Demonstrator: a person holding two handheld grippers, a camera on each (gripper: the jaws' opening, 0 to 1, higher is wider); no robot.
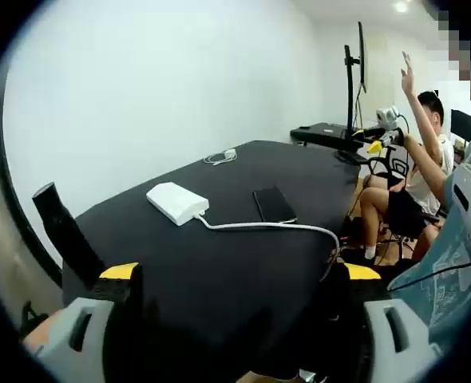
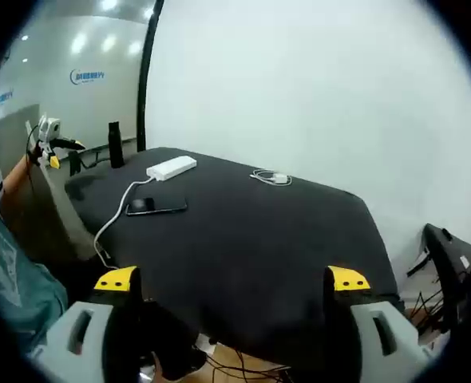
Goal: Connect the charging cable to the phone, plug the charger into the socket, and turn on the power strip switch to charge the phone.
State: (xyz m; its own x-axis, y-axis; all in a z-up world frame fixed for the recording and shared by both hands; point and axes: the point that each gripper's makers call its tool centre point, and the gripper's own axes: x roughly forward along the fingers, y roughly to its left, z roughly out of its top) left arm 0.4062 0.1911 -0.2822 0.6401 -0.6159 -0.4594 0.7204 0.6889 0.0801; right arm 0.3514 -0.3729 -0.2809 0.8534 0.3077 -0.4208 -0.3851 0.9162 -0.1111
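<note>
Flat on the black table (image 1: pixel 243 263), the phone (image 1: pixel 274 204) lies lengthwise beside the power strip (image 1: pixel 176 203) (both hand-held grippers wide, empty).

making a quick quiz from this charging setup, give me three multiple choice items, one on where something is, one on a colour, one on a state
1. Where is the phone?
A. beside the power strip on the table
B. on the floor
C. held in a hand-held gripper

2. What colour is the power strip's cord?
A. black
B. white
C. red

3. What state is the charger with its cable in?
A. plugged into the strip
B. connected to the phone
C. lying loose, apart from both

Answers: 1 A, it lies flat next to the strip. 2 B, a white cord runs over the table edge. 3 C, it sits alone at the far side.
</note>
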